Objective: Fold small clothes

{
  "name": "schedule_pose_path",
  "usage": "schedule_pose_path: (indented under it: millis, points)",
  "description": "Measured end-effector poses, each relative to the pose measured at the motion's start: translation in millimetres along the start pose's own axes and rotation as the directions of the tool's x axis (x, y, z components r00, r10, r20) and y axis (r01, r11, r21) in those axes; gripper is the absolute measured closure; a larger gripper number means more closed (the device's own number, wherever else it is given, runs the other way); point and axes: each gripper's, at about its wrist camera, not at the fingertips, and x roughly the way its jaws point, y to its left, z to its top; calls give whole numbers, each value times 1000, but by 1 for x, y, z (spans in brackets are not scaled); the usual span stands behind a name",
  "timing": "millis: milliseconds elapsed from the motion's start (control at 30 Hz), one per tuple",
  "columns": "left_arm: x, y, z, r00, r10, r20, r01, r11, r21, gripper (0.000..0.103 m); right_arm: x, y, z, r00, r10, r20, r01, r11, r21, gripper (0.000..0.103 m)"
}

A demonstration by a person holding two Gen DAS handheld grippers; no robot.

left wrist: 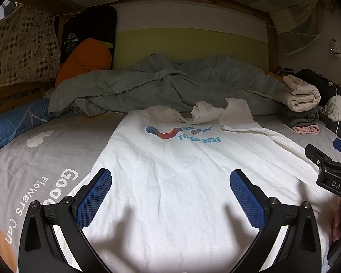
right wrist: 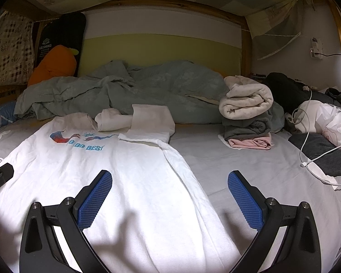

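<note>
White t-shirt (left wrist: 170, 170) lies flat on the bed, print side up, thin wrinkled cotton with blue lettering and a red-blue graphic near the collar. Collar end points toward the rumpled grey-green duvet (left wrist: 161, 84); one sleeve (right wrist: 151, 122) folded back over the shoulder, edge doubled. Left of shirt: grey bedsheet (left wrist: 34, 159) with white printed words, bare and flat, blue pillow (left wrist: 13, 122) at far left edge, orange plush (left wrist: 84, 61) behind it against the wooden frame. Left gripper (left wrist: 170, 195) hovers over the shirt's lower half, jaws spread wide, blue textured pads (left wrist: 95, 200) holding nothing. Right gripper (right wrist: 170, 195) also spread wide, empty, straddling the shirt's right side edge: one pad over fabric, other over bare sheet. Open sheet strip right of shirt. Further right, stack of folded clothes (right wrist: 247, 116): cream fleece on top, grey, pink at bottom. White charging cable (right wrist: 307, 136) trails across dark and white garments at far right. Checked curtain overhead, bunk-style enclosure.
</note>
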Motion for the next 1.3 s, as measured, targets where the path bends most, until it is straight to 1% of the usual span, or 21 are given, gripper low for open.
schedule_pose_path:
  millis: [1300]
  points:
    - [1, 2, -1, 1000, 0, -10, 0, 1000, 0, 0, 1, 1, -1, 1000, 4, -1, -4, 1000, -1, 1]
